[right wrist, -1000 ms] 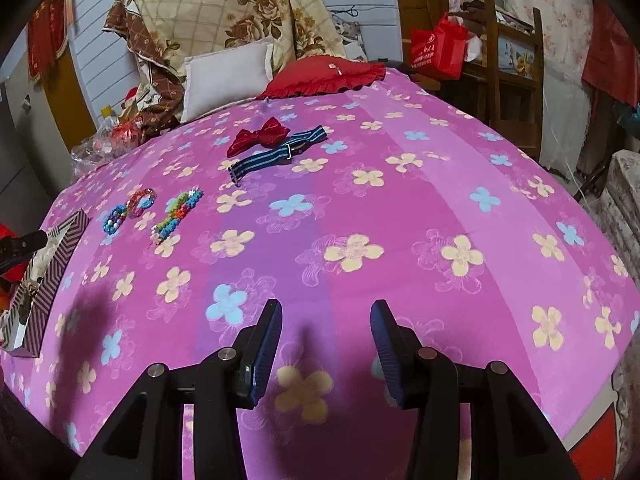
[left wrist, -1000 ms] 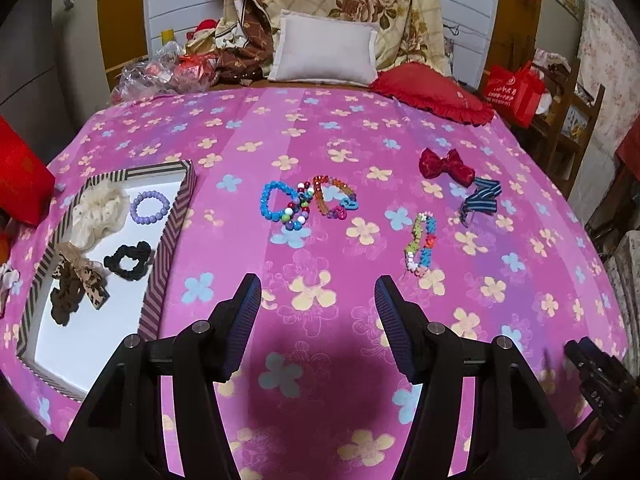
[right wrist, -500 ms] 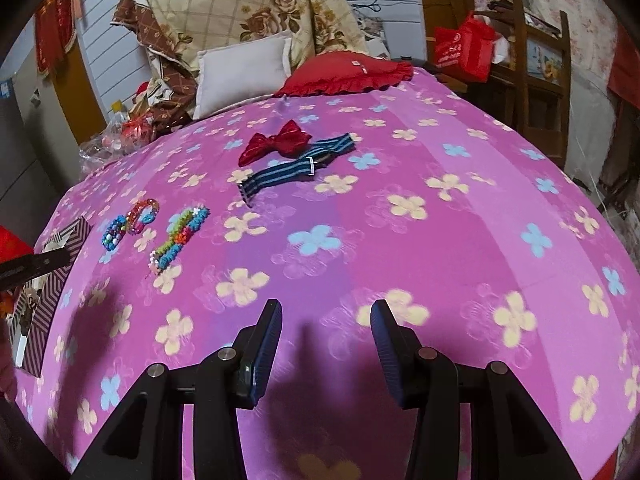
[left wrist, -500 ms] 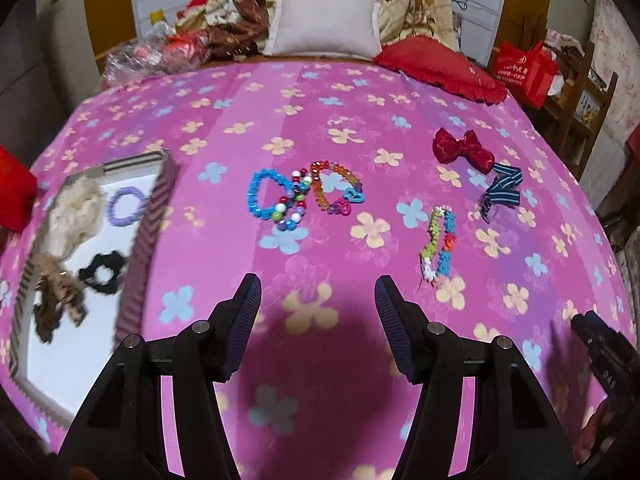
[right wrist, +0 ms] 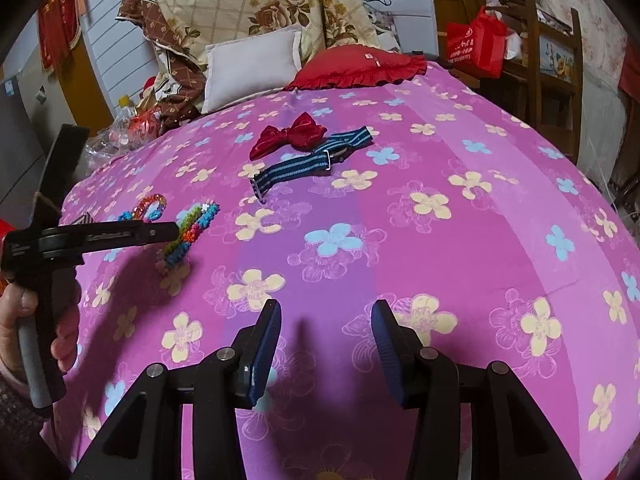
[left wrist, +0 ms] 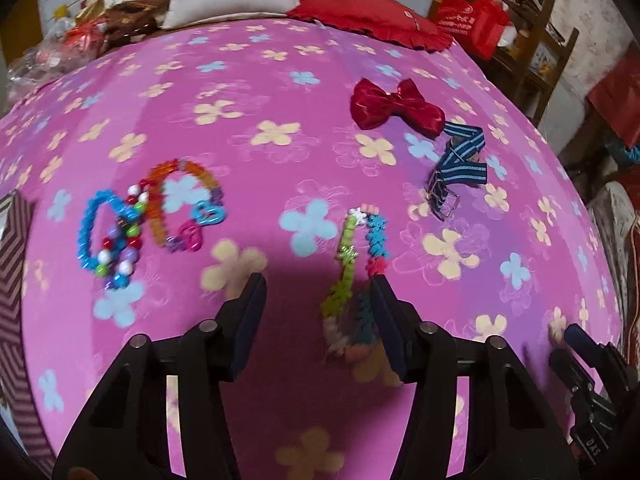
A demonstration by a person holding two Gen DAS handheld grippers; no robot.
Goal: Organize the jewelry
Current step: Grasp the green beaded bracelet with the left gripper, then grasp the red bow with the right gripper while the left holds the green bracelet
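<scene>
Through the left wrist view, your left tongs point(left wrist: 318, 292) are spread wide and low over the bed point(left wrist: 280, 80), whose pink sheet is printed with flat cream and blue flowers. The long bracelet point(left wrist: 356, 256) of green, blue and pink star-shaped beads lies between the tips, nearer the right finger, so a squeeze looks set to catch it; you are not pinching it yet. Toward the bed's left edge sits a cluster of beaded bracelets point(left wrist: 148, 216), glossy round and chunky plastic, next to the striped box point(left wrist: 16, 240) they are probably bound for. Farther back lie a satin red bow point(left wrist: 396, 108) and a woven blue striped strap point(left wrist: 460, 160) with a metal buckle.

Through the right wrist view, your right tongs point(right wrist: 324, 320) are also spread, holding nothing, above bare sheet near the bed's front edge, seemingly waiting. Your left hand point(right wrist: 36, 320) grips the other handle there.
</scene>
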